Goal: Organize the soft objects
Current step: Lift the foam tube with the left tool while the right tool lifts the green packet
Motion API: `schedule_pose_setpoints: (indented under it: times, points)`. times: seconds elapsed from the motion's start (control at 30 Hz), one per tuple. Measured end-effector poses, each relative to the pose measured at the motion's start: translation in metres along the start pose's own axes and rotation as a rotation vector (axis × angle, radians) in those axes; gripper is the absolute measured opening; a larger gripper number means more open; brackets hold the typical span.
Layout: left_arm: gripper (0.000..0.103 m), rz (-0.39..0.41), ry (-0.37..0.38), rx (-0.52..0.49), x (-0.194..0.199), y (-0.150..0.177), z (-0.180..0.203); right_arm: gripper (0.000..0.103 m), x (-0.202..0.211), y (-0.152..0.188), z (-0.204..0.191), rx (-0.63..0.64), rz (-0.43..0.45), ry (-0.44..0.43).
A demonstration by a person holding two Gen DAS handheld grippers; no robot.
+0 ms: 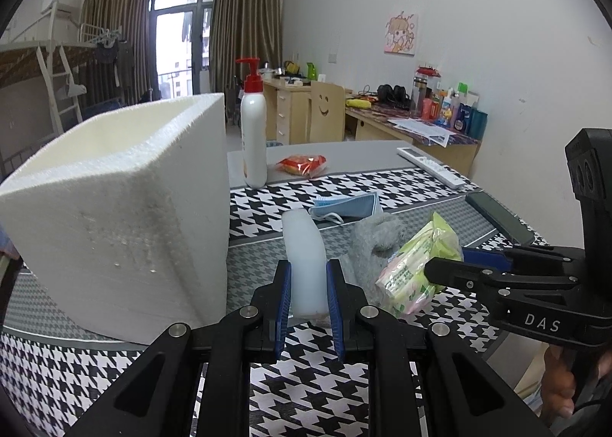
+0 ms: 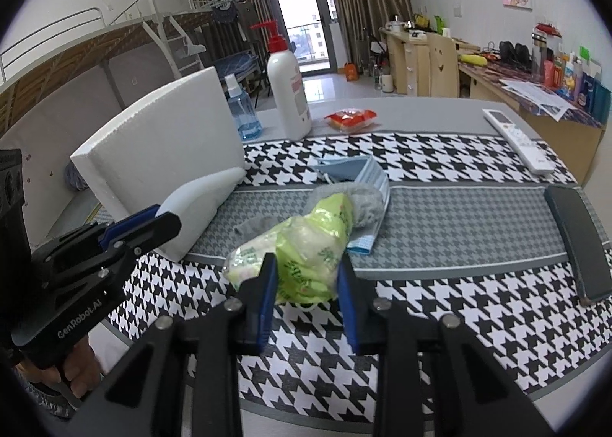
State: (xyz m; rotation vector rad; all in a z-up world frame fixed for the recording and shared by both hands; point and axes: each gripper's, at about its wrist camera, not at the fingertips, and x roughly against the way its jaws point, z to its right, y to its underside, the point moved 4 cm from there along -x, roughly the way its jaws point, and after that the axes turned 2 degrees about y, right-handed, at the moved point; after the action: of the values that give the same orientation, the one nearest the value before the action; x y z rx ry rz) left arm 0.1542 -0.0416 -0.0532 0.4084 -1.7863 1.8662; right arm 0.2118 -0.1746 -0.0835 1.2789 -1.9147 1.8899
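My left gripper (image 1: 308,280) is shut on a pale white sponge block (image 1: 304,257), held just right of the white foam box (image 1: 114,199); the block also shows in the right wrist view (image 2: 199,211). My right gripper (image 2: 306,276) is shut on a green tissue pack (image 2: 306,249), which shows in the left wrist view (image 1: 417,268) too. A grey fuzzy cloth (image 2: 359,199) lies under the pack. Blue face masks (image 2: 355,173) lie behind it on the houndstooth table cover.
A white pump bottle (image 2: 288,88), a blue spray bottle (image 2: 241,111) and a red snack packet (image 2: 350,119) stand at the back. A white remote (image 2: 516,138) and a dark phone (image 2: 577,238) lie on the right. Desks and a chair stand beyond the table.
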Motion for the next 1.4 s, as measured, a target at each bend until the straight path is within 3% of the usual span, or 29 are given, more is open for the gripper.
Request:
schedule_pose_setpoints:
  times: [0.77, 1.4]
  points:
    - [0.020, 0.111, -0.024, -0.049, 0.039, -0.020, -0.003, 0.035, 0.029, -0.023, -0.015, 0.031, 0.102, 0.004]
    - [0.020, 0.166, -0.030, -0.081, 0.050, -0.035, -0.004, 0.035, 0.043, -0.038, -0.017, 0.033, 0.160, 0.009]
